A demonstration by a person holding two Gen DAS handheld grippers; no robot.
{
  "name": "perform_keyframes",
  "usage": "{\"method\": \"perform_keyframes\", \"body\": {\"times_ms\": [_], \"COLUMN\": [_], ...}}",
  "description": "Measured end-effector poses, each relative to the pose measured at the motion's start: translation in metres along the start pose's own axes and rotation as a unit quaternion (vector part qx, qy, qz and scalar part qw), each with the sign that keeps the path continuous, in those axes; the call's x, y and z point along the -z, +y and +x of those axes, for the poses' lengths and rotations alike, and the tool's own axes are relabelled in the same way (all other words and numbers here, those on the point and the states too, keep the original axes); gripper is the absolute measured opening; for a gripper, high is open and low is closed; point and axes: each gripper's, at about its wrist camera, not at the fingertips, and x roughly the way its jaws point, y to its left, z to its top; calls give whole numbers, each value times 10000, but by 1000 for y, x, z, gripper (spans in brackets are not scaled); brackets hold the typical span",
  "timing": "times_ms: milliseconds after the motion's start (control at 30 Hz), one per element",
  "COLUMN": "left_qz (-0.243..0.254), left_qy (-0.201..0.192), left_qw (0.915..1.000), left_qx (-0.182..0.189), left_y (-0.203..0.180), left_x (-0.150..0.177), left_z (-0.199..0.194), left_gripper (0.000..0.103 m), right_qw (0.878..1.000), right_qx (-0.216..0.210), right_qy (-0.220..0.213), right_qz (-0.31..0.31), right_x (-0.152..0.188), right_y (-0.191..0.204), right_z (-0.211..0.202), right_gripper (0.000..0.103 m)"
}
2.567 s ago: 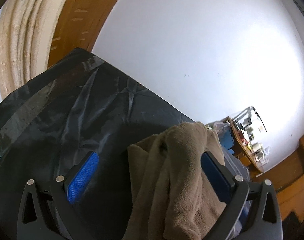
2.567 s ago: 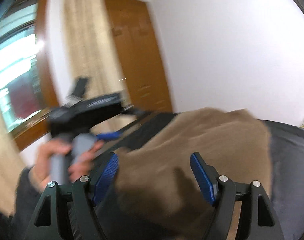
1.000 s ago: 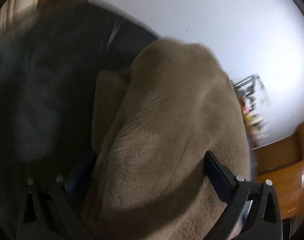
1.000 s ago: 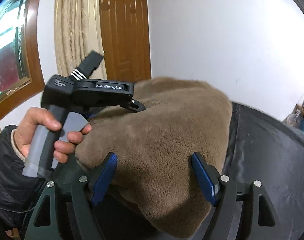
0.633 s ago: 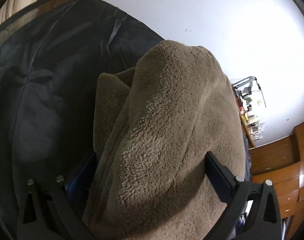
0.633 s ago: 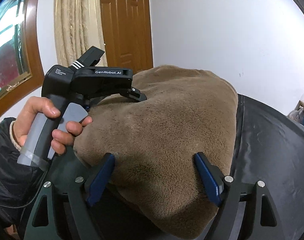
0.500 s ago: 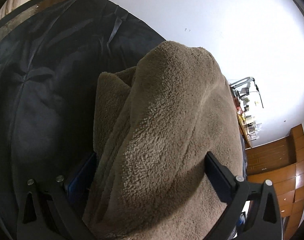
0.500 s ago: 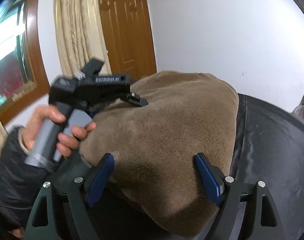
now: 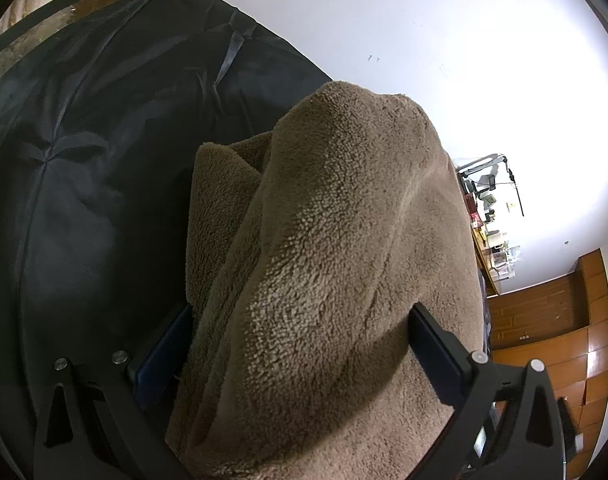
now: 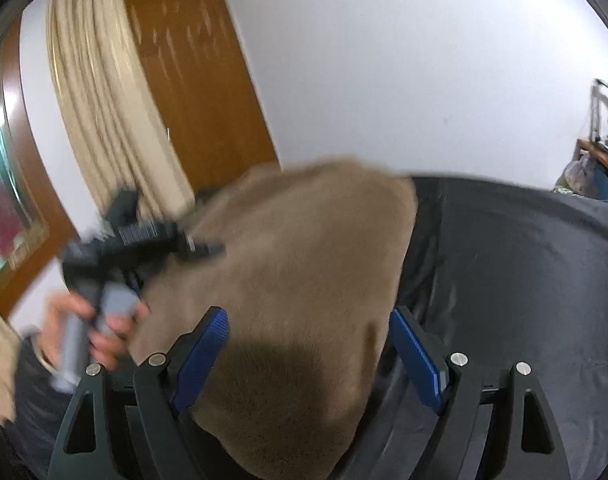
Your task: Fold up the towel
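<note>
Towel (image 9: 344,264), brown and fuzzy, lies bunched in a thick heap on the black table (image 9: 83,152) between both grippers' wide-apart jaws.

The towel (image 9: 344,264) is lying bunched in a thick heap on the black sheet (image 9: 95,152), brown and fleecy, its pile nubbly. It is rising in a rounded hump, with a second layer showing as a folded edge along the hump's left side. The heap's near end is hanging toward the sheet's near edge.
</note>
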Motion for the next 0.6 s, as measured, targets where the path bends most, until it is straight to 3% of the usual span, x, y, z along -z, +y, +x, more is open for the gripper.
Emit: {"method": "perform_keyframes", "body": {"times_ms": [133,267,367,600], "left_qz": [-23,-19,-29,-36], "left_qy": [6,3,5,36], "left_qw": [10000,10000,10000,9999], "left_qx": [41,51,76,138], "left_y": [6,11,15,27], "left_x": [-12,-24,-35,-63], "left_z": [0,1,2,4], "left_gripper": [103,103,103,103], "right_qw": [9996,9977,9936,9654], "right_qx": [84,-435,-681,-1474], "right_qy": [271,412,275,412], "right_qz": [-77,308,863,2112], "right_x": [8,-2,-15,-37], "right_y": [3,-19,-46,-105], "right_z": [18,16,11,47], "right_gripper": [87,87,87,87]}}
